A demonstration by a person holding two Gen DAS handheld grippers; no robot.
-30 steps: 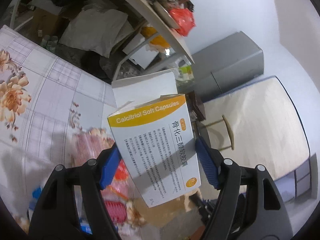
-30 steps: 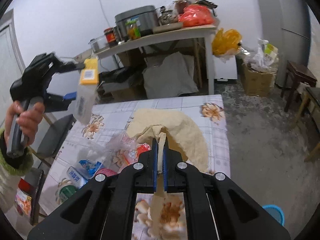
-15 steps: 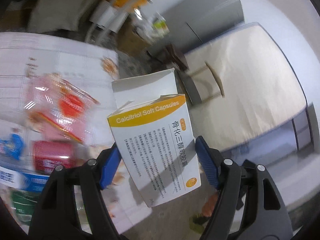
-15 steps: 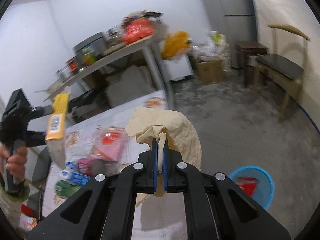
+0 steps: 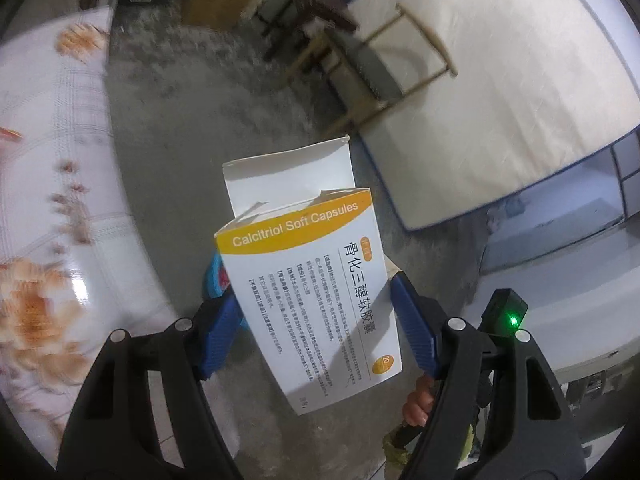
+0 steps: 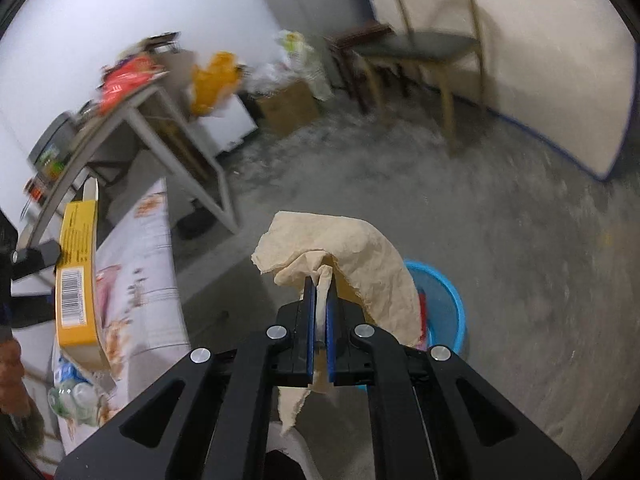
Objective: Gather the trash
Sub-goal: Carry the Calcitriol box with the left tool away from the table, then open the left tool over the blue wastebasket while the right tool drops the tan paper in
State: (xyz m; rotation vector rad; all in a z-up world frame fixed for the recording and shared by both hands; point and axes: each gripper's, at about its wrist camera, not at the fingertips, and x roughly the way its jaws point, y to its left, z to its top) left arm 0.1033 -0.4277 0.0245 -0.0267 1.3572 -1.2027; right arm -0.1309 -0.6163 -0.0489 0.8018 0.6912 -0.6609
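Right wrist view: my right gripper (image 6: 320, 300) pinches a crumpled napkin (image 6: 352, 264) above the blue bin (image 6: 450, 300), while my left gripper (image 5: 316, 320) clamps the medicine box (image 5: 308, 300) wide, both ready for dumping.

Dim, even indoor light; motion blur smears the floor (image 6: 500, 216) and bench (image 5: 52, 184), fisheye bending the edges, corners black

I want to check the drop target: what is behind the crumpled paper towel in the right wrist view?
A blue bin on the floor shows behind the paper towel, with something red inside. The towel covers most of its opening, so the rest is hidden.
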